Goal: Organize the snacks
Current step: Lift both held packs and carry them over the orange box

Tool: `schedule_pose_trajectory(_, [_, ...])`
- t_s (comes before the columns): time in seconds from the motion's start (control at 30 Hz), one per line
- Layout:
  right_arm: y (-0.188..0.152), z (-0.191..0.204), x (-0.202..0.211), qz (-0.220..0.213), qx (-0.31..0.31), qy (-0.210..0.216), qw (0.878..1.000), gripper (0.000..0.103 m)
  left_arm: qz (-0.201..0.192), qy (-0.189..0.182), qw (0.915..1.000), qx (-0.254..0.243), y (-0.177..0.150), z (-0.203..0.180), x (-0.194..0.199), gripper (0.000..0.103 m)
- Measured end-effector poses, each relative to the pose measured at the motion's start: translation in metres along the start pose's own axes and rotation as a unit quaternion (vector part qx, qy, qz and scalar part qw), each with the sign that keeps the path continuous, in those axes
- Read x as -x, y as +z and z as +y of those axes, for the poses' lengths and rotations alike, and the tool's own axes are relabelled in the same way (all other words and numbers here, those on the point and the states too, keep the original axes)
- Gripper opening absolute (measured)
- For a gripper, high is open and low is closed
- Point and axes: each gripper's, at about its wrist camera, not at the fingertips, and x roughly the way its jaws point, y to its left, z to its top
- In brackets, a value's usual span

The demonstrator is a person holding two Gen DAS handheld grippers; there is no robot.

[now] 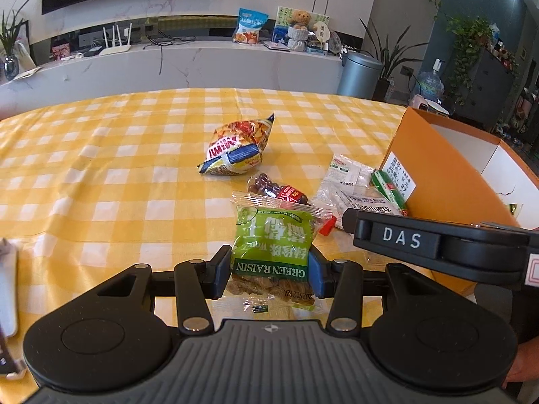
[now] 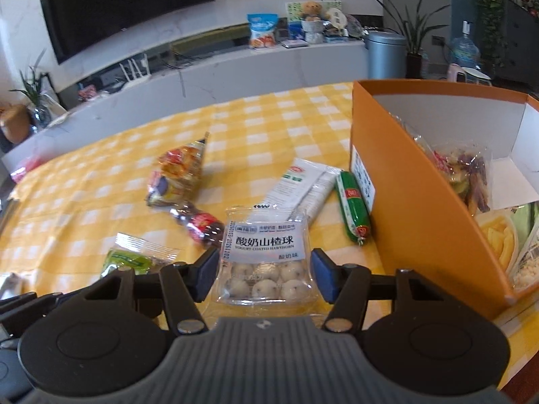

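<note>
Yellow-checked worktop [image 1: 101, 168] | left claw [image 1: 269, 274] clamped on green raisin packet [image 1: 274, 252] | right claw [image 2: 264, 274] gripping clear yogurt-hawthorn pack [image 2: 264, 262], seemingly for boxing | open orange cardboard box [image 2: 421, 208] alongside

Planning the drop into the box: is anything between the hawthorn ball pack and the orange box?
Nothing visible. The hawthorn ball pack sits between the right gripper's fingers, and the orange box stands open-topped just to its right.

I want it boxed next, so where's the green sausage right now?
In the right wrist view the green sausage lies on the checked tablecloth, right of centre, against the orange box and beside the white packets.
</note>
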Motion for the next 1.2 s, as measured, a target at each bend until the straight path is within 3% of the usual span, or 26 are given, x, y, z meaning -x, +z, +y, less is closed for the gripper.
schedule_pose_trajectory(0.33, [0.003,-0.011,0.056,-0.055,-0.006,0.054,0.997,0.058,-0.029,0.004,0.9996,-0.004,0.008,-0.021,0.037,0.052])
schedule_pose_trajectory(0.57, [0.008,-0.036,0.096,-0.099,-0.022,0.068,0.992,0.058,-0.057,-0.018,0.9975,-0.036,0.024,-0.054,0.057,0.052])
schedule_pose_trajectory(0.97, [0.025,-0.132,0.137,-0.167,-0.097,-0.003,0.981,0.058,-0.058,-0.082,0.9879,-0.118,0.054,-0.14,0.045,0.052])
schedule_pose_trajectory(1.2, [0.037,-0.199,0.139,-0.169,-0.138,-0.036,0.975,0.058,-0.022,-0.148,0.9795,-0.135,0.077,-0.189,0.013,0.052])
